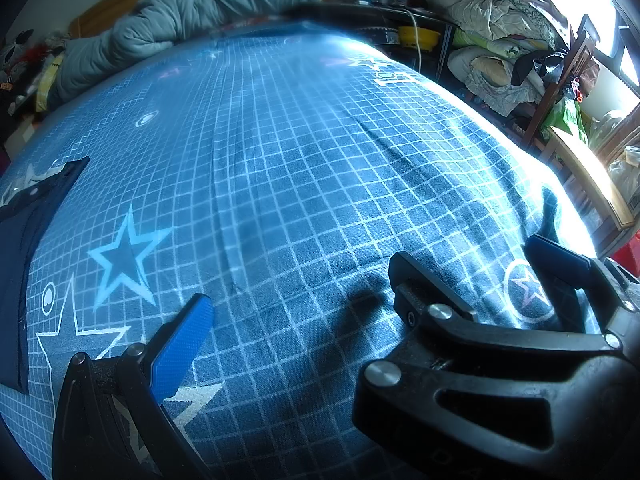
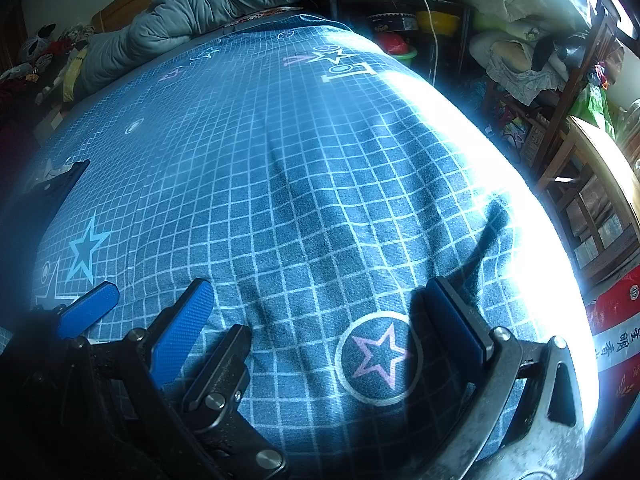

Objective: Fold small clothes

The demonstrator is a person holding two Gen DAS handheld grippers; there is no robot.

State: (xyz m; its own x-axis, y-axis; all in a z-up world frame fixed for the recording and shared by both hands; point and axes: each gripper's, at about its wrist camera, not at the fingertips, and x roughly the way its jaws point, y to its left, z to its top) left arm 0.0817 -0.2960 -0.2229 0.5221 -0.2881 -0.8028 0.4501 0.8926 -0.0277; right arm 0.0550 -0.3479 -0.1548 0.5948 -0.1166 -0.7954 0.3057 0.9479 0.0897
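the grid-print bed sheet lay under both tools. the navy garment lay at its left edge, well apart. the left gripper and right gripper hovered spread and empty. we judged each should reach left and pinch a separate corner.

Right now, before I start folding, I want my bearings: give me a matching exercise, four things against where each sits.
Things:
1. quilt
2. navy cloth
3. pink star
4. yellow bowl

Places:
a. at the left edge of the bed
b. printed on the bed's near end, ringed in white
c. rolled up along the bed's far end
d. beyond the bed's far right corner

Pairs: 1-c, 2-a, 3-b, 4-d
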